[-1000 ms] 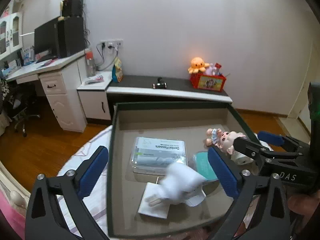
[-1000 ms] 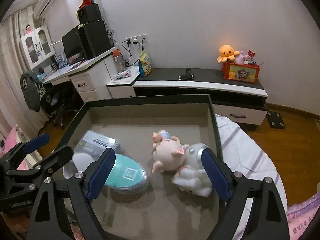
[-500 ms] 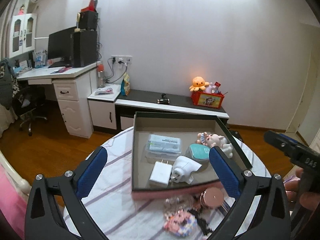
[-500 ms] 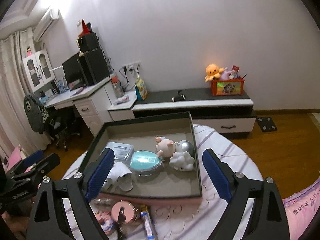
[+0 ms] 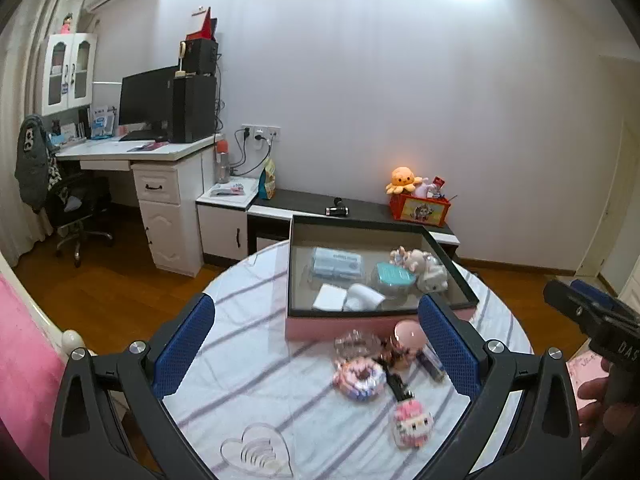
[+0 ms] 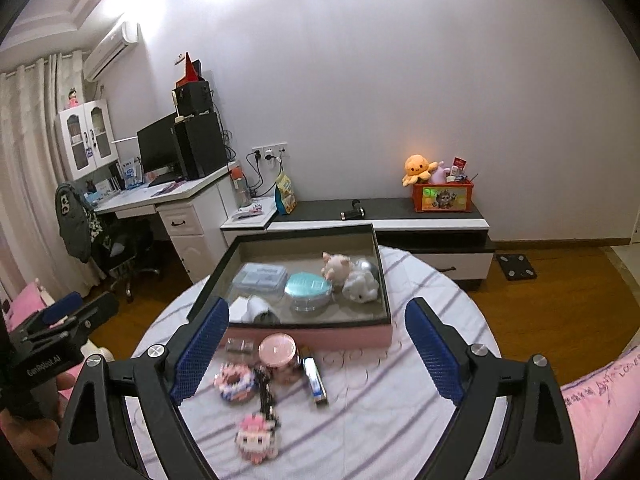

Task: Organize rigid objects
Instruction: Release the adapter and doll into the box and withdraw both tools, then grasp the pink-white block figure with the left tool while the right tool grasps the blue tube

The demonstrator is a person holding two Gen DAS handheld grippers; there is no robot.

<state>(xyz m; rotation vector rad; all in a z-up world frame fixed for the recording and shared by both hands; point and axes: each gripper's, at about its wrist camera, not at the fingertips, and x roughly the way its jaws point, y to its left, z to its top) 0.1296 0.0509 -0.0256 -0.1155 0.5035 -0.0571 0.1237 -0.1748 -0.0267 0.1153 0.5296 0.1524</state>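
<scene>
A shallow box (image 5: 380,326) with a dark rim and pink side stands on the round table's far half. Inside lie a dental flosser pack (image 5: 336,260), a teal round case (image 5: 394,274), a pig doll (image 6: 338,266), a white figure (image 6: 362,286) and a white charger (image 5: 330,296). In front of the box sit a pink-lidded jar (image 6: 277,350), a bead donut (image 6: 236,380), a pink block figure (image 6: 256,436) and a blue stick (image 6: 314,376). My left gripper (image 5: 316,344) and right gripper (image 6: 316,350) hover open over these loose pieces, holding nothing.
A clear heart-shaped dish (image 5: 256,452) lies near the table's front edge. The striped tablecloth (image 6: 400,392) covers the table. A pink bed (image 6: 600,400) borders the right, a low cabinet (image 6: 420,220) and desk (image 5: 132,152) stand behind.
Both grippers have pulled back and up from inside the box, so the whole table now shows. A white item that blurred above the box floor now lies still in it.
</scene>
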